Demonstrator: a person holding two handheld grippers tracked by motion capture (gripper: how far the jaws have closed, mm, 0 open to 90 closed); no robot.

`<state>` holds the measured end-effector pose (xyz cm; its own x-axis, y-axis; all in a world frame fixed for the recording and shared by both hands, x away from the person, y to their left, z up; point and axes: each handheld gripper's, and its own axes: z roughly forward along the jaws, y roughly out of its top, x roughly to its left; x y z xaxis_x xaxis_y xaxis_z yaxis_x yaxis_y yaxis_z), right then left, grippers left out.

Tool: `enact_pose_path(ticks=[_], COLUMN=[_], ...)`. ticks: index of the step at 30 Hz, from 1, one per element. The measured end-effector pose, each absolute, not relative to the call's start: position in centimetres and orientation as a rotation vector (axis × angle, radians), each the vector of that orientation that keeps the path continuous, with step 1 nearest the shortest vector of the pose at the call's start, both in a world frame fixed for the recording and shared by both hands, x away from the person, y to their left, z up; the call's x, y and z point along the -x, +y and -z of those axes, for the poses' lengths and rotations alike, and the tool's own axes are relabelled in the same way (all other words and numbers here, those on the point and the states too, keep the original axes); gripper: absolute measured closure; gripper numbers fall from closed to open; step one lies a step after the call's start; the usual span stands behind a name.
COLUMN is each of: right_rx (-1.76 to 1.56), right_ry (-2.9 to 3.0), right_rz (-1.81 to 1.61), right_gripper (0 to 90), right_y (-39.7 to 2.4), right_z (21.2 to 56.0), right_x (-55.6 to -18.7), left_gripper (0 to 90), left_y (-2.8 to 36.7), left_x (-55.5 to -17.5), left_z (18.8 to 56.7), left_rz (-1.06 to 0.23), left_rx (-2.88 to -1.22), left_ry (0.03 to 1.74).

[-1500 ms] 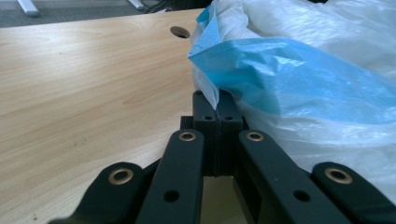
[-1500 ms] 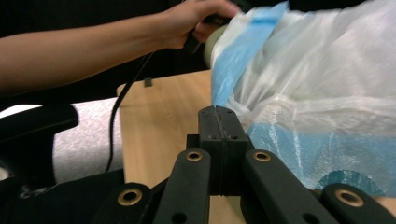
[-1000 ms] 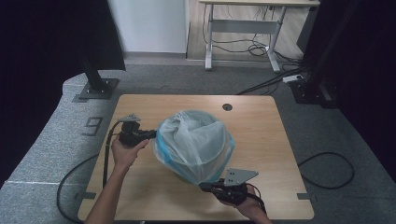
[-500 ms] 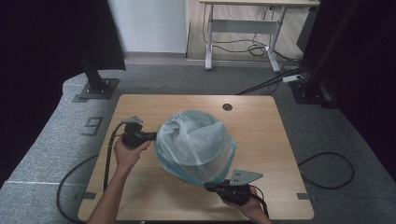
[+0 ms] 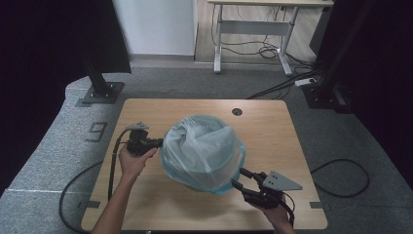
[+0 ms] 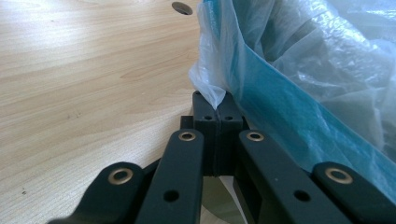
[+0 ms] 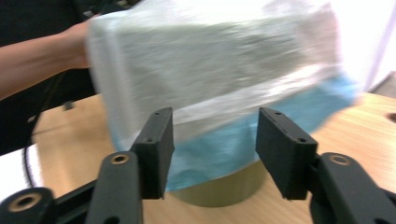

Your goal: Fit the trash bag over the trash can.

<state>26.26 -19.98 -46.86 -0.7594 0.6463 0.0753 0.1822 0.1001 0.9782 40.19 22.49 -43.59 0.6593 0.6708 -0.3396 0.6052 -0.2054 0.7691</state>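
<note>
Your wooden bench carries one big thing: a round bin standing near the middle, wrapped in a pale plastic bag with a blue band low around it. The bag's mouth gapes upward and its loose film is draped down over the bin's outside, so that in the right gripper view just a strip of the olive-coloured base shows under the blue edge. A small round hole sits in the bench top on the far side of the bin.

Your left claw is at the bin's left side, its jaws pressed together with a fold of the white bag film pinched between the pads, right beside the blue band.

Your right claw is at the bin's near right, just beside the bag's lower edge. Its jaws have just been opening and now stand apart, nothing gripped between them; the bag and bin lie just beyond the fingertips.
</note>
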Motion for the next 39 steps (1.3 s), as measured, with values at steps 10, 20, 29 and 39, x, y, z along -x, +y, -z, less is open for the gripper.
enact_pose_path(ticks=[10, 20, 29, 39], right_rx=[-0.859, -0.797, -0.732, -0.715], right_ry=[2.013, 2.116, 2.146, 2.142], right_rz=[-1.733, -1.751, -1.771, -1.79], right_gripper=[33.3, 40.4, 64.7, 87.3], right_y=[-20.0, -18.7, -18.1, -18.3], right_z=[45.8, 46.4, 46.2, 45.9], right_x=[-27.9, -30.1, -30.4, -30.3], left_gripper=[89.9, 89.9, 89.9, 89.9], left_y=[22.1, 22.0, 22.0, 22.0], left_x=[-40.3, -40.3, -40.2, -40.1], left_z=[43.9, 44.0, 44.1, 44.4], left_rz=[-0.072, -0.068, -0.063, -0.056], left_rx=[-1.895, -1.895, -1.881, -1.869], left_ry=[1.004, 0.999, 0.997, 0.998])
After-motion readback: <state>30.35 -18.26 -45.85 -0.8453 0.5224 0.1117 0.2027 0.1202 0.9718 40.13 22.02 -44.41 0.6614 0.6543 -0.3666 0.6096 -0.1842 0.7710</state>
